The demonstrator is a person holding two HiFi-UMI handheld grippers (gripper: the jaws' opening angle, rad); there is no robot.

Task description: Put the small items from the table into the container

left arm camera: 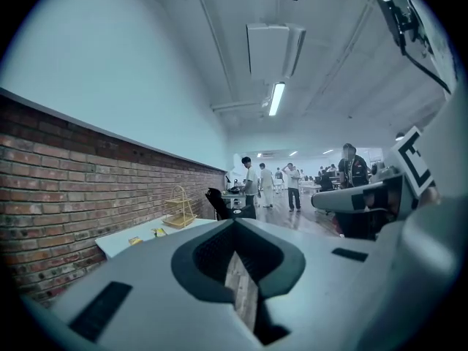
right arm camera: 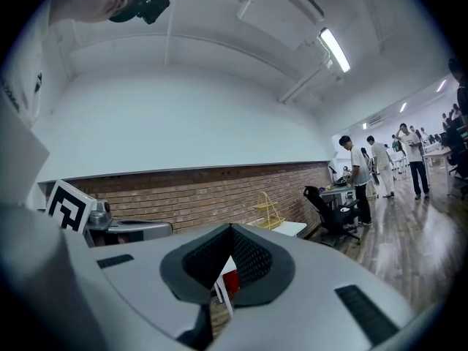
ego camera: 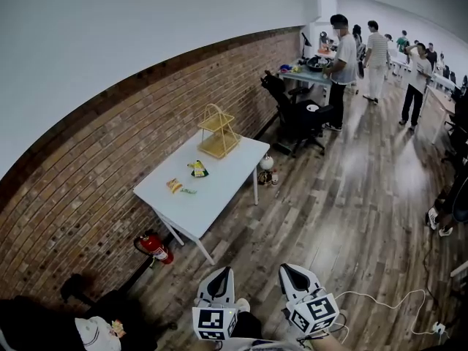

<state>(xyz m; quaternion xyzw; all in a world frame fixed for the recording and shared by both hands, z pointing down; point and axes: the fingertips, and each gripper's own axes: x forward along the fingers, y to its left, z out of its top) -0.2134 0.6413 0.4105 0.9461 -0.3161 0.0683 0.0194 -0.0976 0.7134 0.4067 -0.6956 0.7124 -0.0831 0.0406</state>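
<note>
A white table [ego camera: 219, 192] stands against the brick wall, well ahead of me. At its far end is a yellow wire basket [ego camera: 217, 131]. Near the middle lie a yellow-green packet [ego camera: 197, 169], an orange packet [ego camera: 174, 186] and a small green item [ego camera: 189, 191]. My left gripper [ego camera: 219, 272] and right gripper [ego camera: 287, 269] are side by side at the bottom of the head view, far short of the table, both shut and empty. The left gripper view shows shut jaws [left arm camera: 234, 222], the basket [left arm camera: 179, 212] and the packets [left arm camera: 158, 232]. The right gripper [right arm camera: 230, 225] points toward the basket [right arm camera: 269, 212].
A red fire extinguisher [ego camera: 155, 248] stands by the table's near leg, and small objects [ego camera: 267, 168] sit on the floor at its far end. A black office chair [ego camera: 296, 112] and several people stand beyond. A white cable [ego camera: 380, 298] lies at right on the wooden floor.
</note>
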